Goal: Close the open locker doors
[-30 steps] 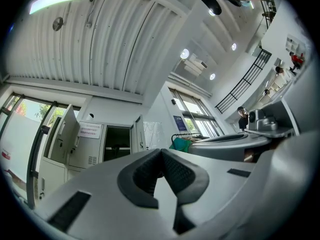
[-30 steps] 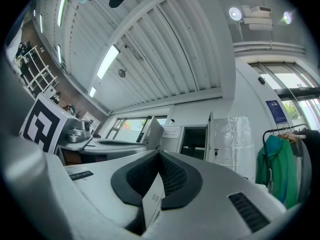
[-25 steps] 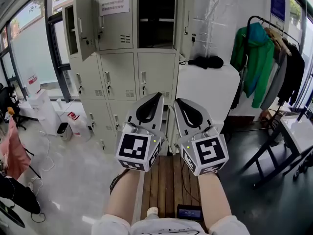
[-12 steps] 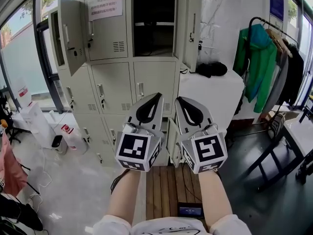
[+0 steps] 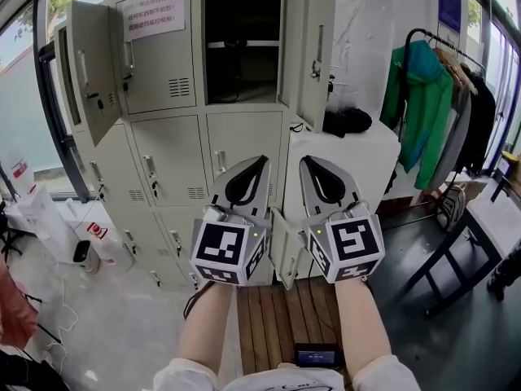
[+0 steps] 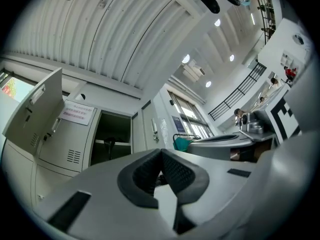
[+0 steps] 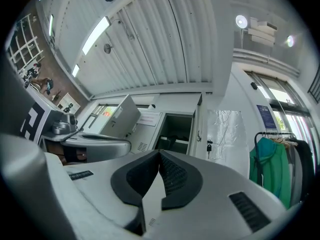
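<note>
At the far left, white containers (image 5: 88, 239) sit on the floor below the window. Next to them rises the grey locker bank (image 5: 167, 165), straight ahead of the person and beyond both grippers. Its top left door (image 5: 85, 68) stands open: a tall panel, long axis upright, hinged on its right edge and swung out so its free edge points near and left. The closed door beside it carries a white notice (image 5: 151, 12) with red writing, too small to read. The top right compartment (image 5: 240, 43) is open and dark, with a shelf across it. Its right door (image 5: 314, 47), also upright and hinged on the right, juts toward the near side with its face turned left, and a key hangs at its lock. Low down, between the two grippers in the head view, a low door (image 5: 282, 251) stands ajar. The left gripper (image 5: 260, 161) and right gripper (image 5: 307, 161) are held side by side, tips tilted up toward the lockers and touching none of the doors. Each has its jaws pressed together with nothing between them. Right of the lockers a white cabinet (image 5: 342, 165) bears a black bundle (image 5: 346, 120). Farther right a clothes rack (image 5: 415, 32) holds a green jacket (image 5: 427, 96) and dark garments, with a blue poster (image 5: 452, 2) on the wall above — its print unreadable.
</note>
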Demonstrator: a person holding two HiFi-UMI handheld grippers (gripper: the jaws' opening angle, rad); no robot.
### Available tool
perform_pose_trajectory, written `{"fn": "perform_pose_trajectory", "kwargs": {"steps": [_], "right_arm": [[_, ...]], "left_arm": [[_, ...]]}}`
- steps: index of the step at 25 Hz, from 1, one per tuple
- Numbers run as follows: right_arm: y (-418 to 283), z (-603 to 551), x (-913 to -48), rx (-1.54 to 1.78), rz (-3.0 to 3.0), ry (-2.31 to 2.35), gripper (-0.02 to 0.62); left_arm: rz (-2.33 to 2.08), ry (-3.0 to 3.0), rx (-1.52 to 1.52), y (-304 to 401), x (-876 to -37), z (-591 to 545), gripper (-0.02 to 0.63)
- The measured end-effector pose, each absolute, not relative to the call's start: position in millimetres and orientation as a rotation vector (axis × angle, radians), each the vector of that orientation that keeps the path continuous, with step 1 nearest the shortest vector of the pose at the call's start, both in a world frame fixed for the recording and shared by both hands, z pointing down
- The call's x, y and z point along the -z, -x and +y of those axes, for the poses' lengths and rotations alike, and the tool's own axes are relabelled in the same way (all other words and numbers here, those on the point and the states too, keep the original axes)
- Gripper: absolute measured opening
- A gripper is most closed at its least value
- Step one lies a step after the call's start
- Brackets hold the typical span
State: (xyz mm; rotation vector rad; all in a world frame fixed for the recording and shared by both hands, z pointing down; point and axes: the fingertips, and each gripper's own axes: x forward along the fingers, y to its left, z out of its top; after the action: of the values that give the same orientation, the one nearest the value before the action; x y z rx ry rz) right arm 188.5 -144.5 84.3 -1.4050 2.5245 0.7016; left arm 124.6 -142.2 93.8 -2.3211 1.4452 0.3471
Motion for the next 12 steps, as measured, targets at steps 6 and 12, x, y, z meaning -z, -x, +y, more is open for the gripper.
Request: {"fn": "perform_pose_trajectory", "kwargs": {"steps": [6, 12], "right_arm": [[-204, -183, -74, -0.67, 2.514, 1.43, 0.056], [-219, -222, -69, -0.664, 2.517, 1.453, 0.118]], "left_arm": [[1.428, 2.324, -0.317, -132, -93, -172, 0.028], [1.431, 2.327, -0.315, -141, -90, -207, 0.028]]}}
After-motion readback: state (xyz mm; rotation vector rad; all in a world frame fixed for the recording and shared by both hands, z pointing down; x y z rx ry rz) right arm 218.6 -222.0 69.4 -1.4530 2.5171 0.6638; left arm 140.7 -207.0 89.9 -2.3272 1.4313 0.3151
